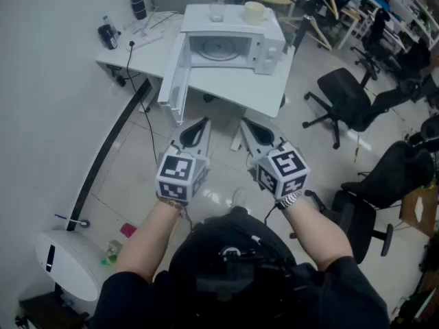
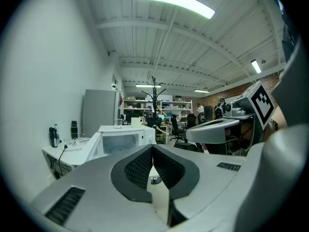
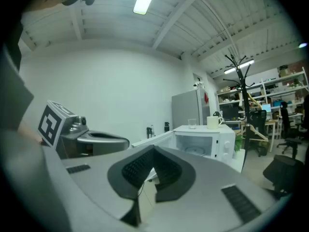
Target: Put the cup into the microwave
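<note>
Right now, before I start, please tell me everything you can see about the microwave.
The microwave is a white box, plastic or painted metal by its look, standing upright on a white table. Its door is swung wide open toward the left of the head view. Inside, a round glass turntable lies bare. Two knobs sit on the panel right of the opening. On its top stand a cream cup and a clear glass.
</note>
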